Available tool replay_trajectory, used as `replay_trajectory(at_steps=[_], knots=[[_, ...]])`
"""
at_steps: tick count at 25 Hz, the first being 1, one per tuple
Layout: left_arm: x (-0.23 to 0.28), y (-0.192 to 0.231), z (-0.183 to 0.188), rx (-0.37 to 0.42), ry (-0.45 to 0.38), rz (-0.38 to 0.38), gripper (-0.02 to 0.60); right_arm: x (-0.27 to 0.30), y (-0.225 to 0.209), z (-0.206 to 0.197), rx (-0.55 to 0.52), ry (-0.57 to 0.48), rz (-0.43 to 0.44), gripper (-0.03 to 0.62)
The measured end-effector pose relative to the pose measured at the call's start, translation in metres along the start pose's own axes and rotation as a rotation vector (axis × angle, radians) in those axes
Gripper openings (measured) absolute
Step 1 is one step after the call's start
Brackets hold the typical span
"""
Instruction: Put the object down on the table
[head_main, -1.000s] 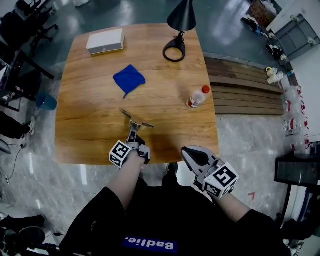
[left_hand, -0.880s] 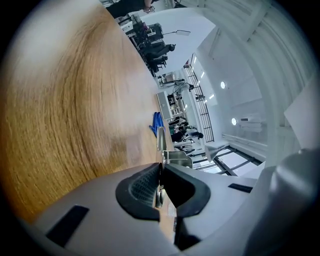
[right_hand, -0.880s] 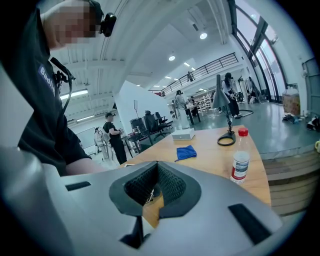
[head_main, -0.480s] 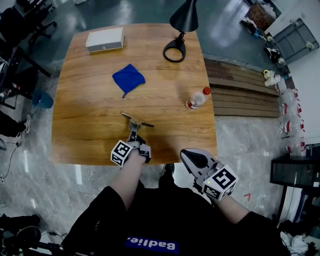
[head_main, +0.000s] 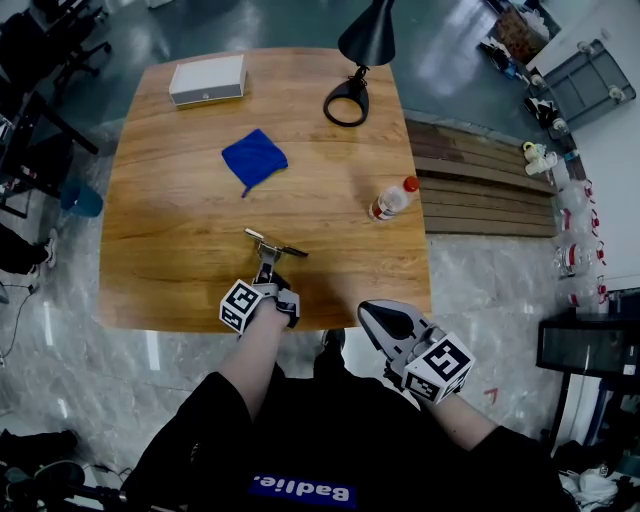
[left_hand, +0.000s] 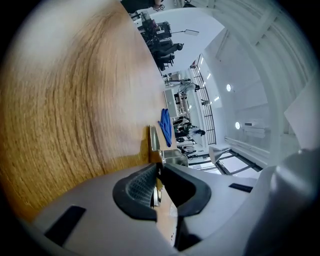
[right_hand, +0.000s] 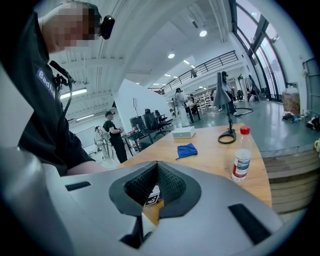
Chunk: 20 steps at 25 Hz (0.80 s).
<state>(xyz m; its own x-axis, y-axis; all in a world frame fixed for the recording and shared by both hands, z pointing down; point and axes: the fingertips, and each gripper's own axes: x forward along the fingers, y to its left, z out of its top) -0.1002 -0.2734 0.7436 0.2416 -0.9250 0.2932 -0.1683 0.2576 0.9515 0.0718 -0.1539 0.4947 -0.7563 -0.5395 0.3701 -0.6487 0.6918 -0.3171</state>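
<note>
Reading white print on the black shirt (head_main: 300, 489) at six o'clock, roughly "Badlie" (last letters uncertain); bottle (head_main: 392, 198) label illegible.

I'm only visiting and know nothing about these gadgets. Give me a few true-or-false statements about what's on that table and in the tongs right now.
1. A blue cloth lies on the wooden table. True.
2. The bottle has a green cap. False: its cap is red.
3. The left tongs are empty. False: a metal tool sits between their jaws, which have just been opening.
4. The right tongs hold the bottle. False: they are shut on nothing, and the bottle stands apart on the table.
5. A black lamp stands at the table's far edge. True.
</note>
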Motion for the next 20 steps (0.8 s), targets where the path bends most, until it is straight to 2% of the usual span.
replay_trajectory(at_steps=[4, 7, 12, 20], knots=[[0.003, 0.000, -0.002, 0.012, 0.018, 0.006, 0.037, 0.000, -0.004, 0.001, 0.004, -0.002, -0.001, 0.005], [0.004, 0.002, -0.004, 0.023, 0.034, 0.019, 0.082, 0.000, -0.005, 0.002, 0.006, -0.005, 0.003, 0.005], [0.001, 0.002, -0.005, 0.035, 0.050, 0.028, 0.121, -0.002, -0.006, 0.003, 0.009, -0.009, 0.007, 0.006], [-0.014, 0.008, -0.003, 0.046, 0.060, 0.081, 0.143, -0.008, -0.007, 0.007, 0.021, -0.023, 0.029, 0.006]])
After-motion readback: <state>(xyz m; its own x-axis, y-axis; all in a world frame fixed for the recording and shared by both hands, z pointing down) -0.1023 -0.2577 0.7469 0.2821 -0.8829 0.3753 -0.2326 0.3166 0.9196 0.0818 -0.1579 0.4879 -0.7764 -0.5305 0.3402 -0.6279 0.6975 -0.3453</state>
